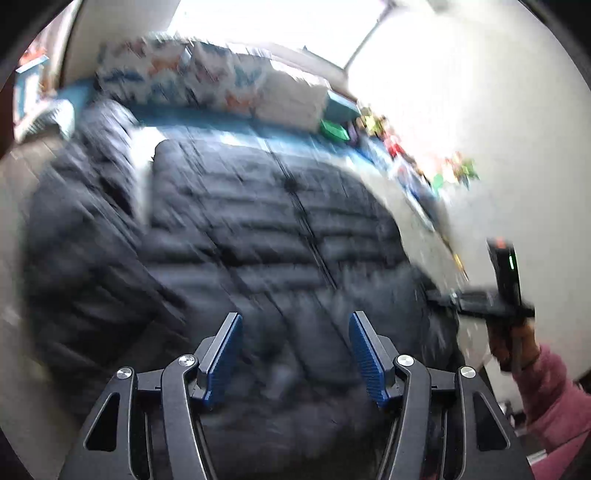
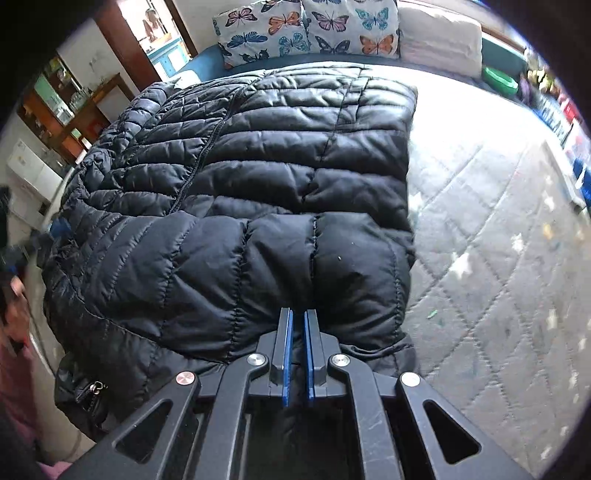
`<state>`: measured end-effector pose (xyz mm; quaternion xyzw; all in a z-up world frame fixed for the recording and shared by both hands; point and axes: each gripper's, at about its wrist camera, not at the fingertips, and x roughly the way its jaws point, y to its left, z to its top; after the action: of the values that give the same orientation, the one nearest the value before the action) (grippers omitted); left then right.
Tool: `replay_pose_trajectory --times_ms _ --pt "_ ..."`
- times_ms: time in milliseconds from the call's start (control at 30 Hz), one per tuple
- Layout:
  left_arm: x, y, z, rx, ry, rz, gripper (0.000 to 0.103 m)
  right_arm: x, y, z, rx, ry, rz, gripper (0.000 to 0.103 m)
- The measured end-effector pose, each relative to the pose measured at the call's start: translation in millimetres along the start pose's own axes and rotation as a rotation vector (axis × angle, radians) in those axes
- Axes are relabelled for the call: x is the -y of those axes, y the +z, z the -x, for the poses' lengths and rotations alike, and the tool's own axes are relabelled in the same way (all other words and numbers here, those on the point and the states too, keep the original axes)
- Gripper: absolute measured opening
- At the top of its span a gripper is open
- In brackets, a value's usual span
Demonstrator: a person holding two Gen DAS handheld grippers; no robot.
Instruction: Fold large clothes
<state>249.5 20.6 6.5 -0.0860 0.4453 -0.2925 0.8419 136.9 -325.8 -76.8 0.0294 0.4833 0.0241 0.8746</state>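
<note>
A large black quilted puffer jacket lies on a bed, its near part folded over into a thick roll. In the right wrist view my right gripper is shut on the near edge of that folded part, blue pads almost together. In the blurred left wrist view the jacket fills the middle. My left gripper is open above its near end, holding nothing. The right gripper body also shows in the left wrist view, at the jacket's right edge, held by a hand in a pink sleeve.
The jacket rests on a pale quilted bedspread. Butterfly pillows and a white folded blanket line the far end. A green bowl and toys sit far right. Wooden shelves stand left of the bed.
</note>
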Motion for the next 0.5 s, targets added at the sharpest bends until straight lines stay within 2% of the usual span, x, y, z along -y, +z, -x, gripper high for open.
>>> replay_pose_trajectory --times_ms 100,167,200,267,333,500 --pt "-27 32 24 0.077 0.109 0.044 0.065 -18 6 16 0.051 -0.015 0.062 0.008" --pt "-58 56 32 0.100 0.212 0.100 0.075 -38 12 24 0.061 0.050 0.098 0.008" --pt "-76 67 33 0.107 0.266 0.136 0.075 -47 14 24 0.052 0.089 0.110 0.008" --pt "-107 84 34 0.116 0.316 0.195 0.076 -64 17 22 0.028 0.135 0.139 0.008" --pt "-143 98 28 0.103 0.321 0.267 0.076 -85 17 18 0.012 0.160 0.195 0.008" --pt "-225 112 -4 0.048 0.260 0.467 0.076 -118 16 6 -0.036 0.181 0.292 0.008"
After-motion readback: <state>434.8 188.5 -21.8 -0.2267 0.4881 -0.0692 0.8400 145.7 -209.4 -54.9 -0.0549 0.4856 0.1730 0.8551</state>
